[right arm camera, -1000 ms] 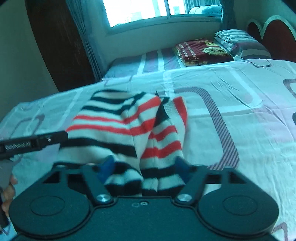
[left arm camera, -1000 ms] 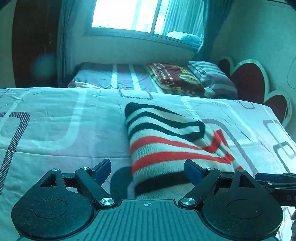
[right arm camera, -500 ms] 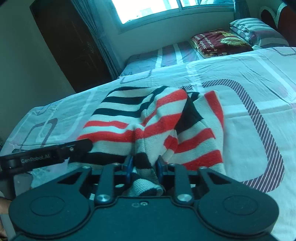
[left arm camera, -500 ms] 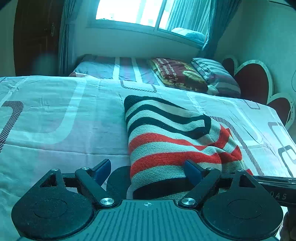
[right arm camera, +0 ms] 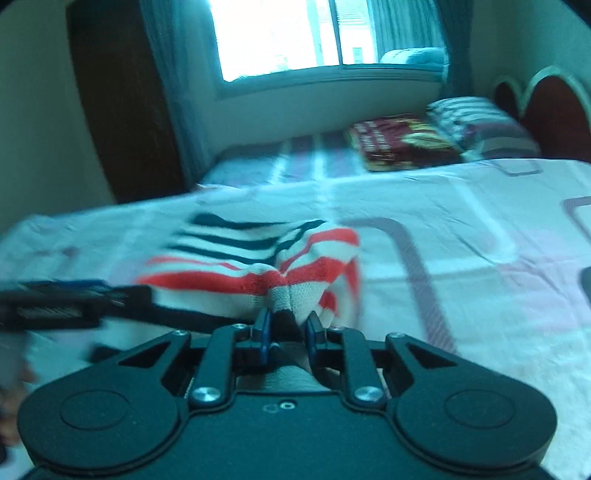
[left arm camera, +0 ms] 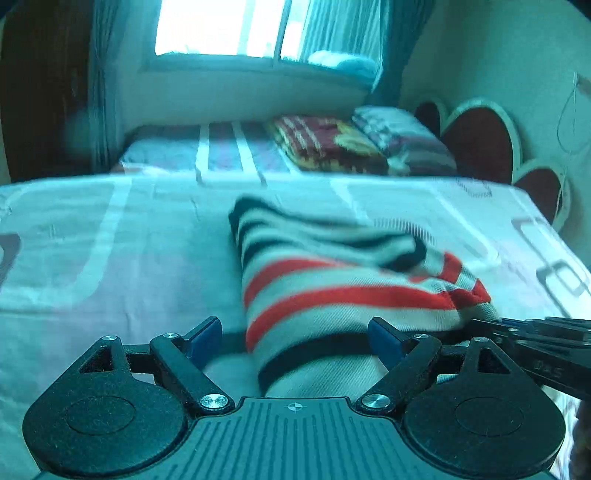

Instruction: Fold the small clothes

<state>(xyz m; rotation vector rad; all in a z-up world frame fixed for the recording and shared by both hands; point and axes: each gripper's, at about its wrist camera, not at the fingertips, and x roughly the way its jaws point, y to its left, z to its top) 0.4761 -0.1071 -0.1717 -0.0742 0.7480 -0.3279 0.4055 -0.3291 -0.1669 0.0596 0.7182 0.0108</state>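
Note:
A small knit sweater (left arm camera: pixel 332 295) with red, black and white stripes lies on the bed sheet (left arm camera: pixel 110 258). My left gripper (left arm camera: pixel 295 334) is open, its blue pads on either side of the sweater's near hem, not closed on it. My right gripper (right arm camera: pixel 288 326) is shut on a bunched fold of the sweater (right arm camera: pixel 258 273) and lifts it off the sheet. The right gripper shows at the right edge of the left wrist view (left arm camera: pixel 535 332); the left gripper shows at the left of the right wrist view (right arm camera: pixel 74 302).
A second bed (left arm camera: pixel 221 151) with a folded red blanket (left arm camera: pixel 325 140) and a striped pillow (left arm camera: pixel 399 133) stands behind. A heart-shaped headboard (left arm camera: pixel 480 140) is at the right. A window (left arm camera: pixel 221 29) and a dark wardrobe (right arm camera: pixel 122 110) are beyond.
My right gripper has closed on the sweater's near edge and pulled it up and back, bunching the fabric. My left gripper has stayed open over the hem.

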